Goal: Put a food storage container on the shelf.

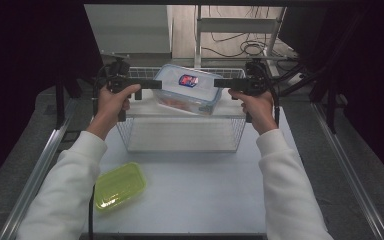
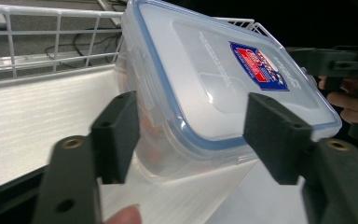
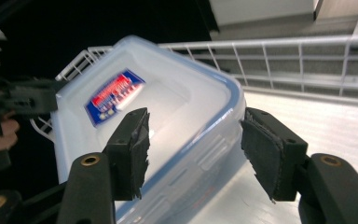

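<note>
Container: tilted over basket, red-blue label, text unreadable
Left gripper: jaws wide, at its end
Right gripper: same

The person wears white long sleeves reaching to the wrists. Each hand carries a matte black gripper, left gripper and right gripper, with blocky rectangular jaws. Brass-coloured screw inserts sit in the jaw arms, and the right pads look frayed.

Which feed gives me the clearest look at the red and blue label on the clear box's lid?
The left gripper view: the label lies large and sharp on the lid of the clear box. In the right gripper view it is blurred and seen at a slant. The high view shows it small.
</note>
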Demonstrator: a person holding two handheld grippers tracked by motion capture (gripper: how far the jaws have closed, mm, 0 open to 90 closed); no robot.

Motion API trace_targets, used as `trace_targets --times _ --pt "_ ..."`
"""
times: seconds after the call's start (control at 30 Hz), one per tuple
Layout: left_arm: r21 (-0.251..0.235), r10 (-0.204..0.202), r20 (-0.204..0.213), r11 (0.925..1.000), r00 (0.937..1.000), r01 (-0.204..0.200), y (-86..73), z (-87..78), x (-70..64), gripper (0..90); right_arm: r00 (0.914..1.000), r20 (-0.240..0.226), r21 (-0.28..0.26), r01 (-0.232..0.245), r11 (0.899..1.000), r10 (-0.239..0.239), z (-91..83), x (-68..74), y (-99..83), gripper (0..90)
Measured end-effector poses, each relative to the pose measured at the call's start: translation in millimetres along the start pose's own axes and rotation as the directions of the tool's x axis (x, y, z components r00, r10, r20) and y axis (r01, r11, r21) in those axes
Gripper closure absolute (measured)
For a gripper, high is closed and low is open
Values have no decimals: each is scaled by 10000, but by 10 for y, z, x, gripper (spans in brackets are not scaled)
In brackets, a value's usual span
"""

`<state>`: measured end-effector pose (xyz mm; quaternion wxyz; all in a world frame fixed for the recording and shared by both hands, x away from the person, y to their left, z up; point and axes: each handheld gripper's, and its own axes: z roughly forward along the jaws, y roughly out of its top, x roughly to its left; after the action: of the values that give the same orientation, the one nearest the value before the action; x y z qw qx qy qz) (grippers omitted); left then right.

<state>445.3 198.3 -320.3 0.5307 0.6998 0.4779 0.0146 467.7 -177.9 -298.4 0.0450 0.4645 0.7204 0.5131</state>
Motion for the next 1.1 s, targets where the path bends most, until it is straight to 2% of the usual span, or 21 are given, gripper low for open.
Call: trace_targets --times 0.1,0.23,0.33,0.4,0.47,0.5,0.53,0.57,0.63,0.67,0.77,0.83,0.9,0.93,0.97,1.0,1.03,1.1 --pt "-97 161 -169 9998 9997 -163 -5 -30 -21 299 9999 -132 -280 106 9996 -110 -68 32 -10 440" --pt "-392 529 -272 9978 9982 -539 -34 -179 -94 260 9951 -142 -296 978 9948 -982 -303 196 -100 651" --pt "-476 655 -199 9967 9977 -664 -73 -240 -138 251 9866 -347 -27 1597 9872 -1597 -417 311 -238 816" --pt "-564 697 -88 9959 9975 -701 -148 -313 -171 244 9786 -556 257 1996 9795 -1980 -441 382 -354 881" --pt "-584 712 -56 9957 9974 -714 -175 -332 -184 241 9752 -656 426 2142 9759 -2112 -433 418 -411 888" --pt "-591 768 -43 9953 9970 -769 -208 -351 -199 240 9706 -691 569 2346 9704 -2306 -414 451 -466 890" --pt "-597 860 -5 9945 9963 -859 -254 -374 -226 233 9627 -693 862 2671 9598 -2617 -339 510 -567 891" --pt "-576 945 -10 9939 9955 -944 -279 -389 -246 230 9593 -725 994 2792 9551 -2729 -290 533 -612 890" --pt "-557 1029 -17 9931 9947 -1029 -302 -407 -269 225 9577 -770 1096 2847 9523 -2774 -239 554 -651 891" --pt "-591 1105 52 9922 9939 -1100 -331 -427 -289 223 9526 -883 1257 3005 9455 -2910 -127 592 -717 891" --pt "-591 1228 97 9908 9924 -1220 -390 -480 -325 222 9491 -916 1234 3111 9423 -3013 -50 611 -739 891" --pt "-622 1293 171 9898 9915 -1281 -415 -499 -339 223 9487 -873 1227 3129 9418 -3038 18 622 -739 891" --pt "-608 1404 141 9884 9900 -1393 -450 -526 -359 221 9492 -606 1167 3139 9423 -3087 49 605 -717 891" --pt "-611 1448 115 9877 9894 -1439 -458 -530 -361 220 9555 -432 1047 2946 9499 -2916 52 570 -692 892" --pt "-581 1469 64 9875 9891 -1462 -465 -536 -364 220 9581 -429 1006 2861 9529 -2832 51 552 -679 892" --pt "-565 1558 -74 9861 9878 -1560 -476 -539 -365 220 9581 -429 1006 2861 9529 -2832 51 552 -679 892" --pt "-553 1646 -251 9846 9860 -1658 -488 -543 -361 221 9622 -166 904 2721 9580 -2717 56 517 -655 892" --pt "-551 1611 -230 9852 9867 -1621 -495 -544 -356 221 9626 47 921 2695 9586 -2710 69 493 -641 892"
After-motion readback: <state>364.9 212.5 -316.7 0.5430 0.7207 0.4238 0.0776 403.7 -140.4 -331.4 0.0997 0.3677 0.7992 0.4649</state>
